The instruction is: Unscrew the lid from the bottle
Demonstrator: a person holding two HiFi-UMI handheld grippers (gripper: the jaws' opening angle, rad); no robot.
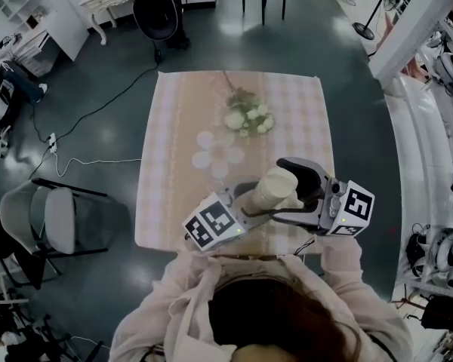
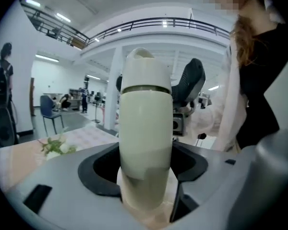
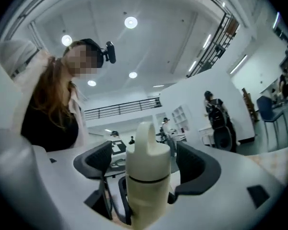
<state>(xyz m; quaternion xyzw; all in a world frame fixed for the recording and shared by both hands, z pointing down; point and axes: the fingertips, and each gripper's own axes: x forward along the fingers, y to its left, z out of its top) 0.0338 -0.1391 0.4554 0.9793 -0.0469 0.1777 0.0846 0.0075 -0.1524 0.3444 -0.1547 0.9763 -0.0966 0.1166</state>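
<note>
Head view: grippers face each other near chest; left gripper [image 2: 146, 169] clenched on bottle [image 2: 146, 123], right gripper [image 3: 149, 169] released around lid [image 3: 148, 150]

The head view looks steeply down from above the person onto the table [image 1: 174, 127], while the left gripper view and the right gripper view sit close behind their own jaws, tilted up toward the ceiling, all three sharing the cream bottle [image 1: 275, 189].
</note>
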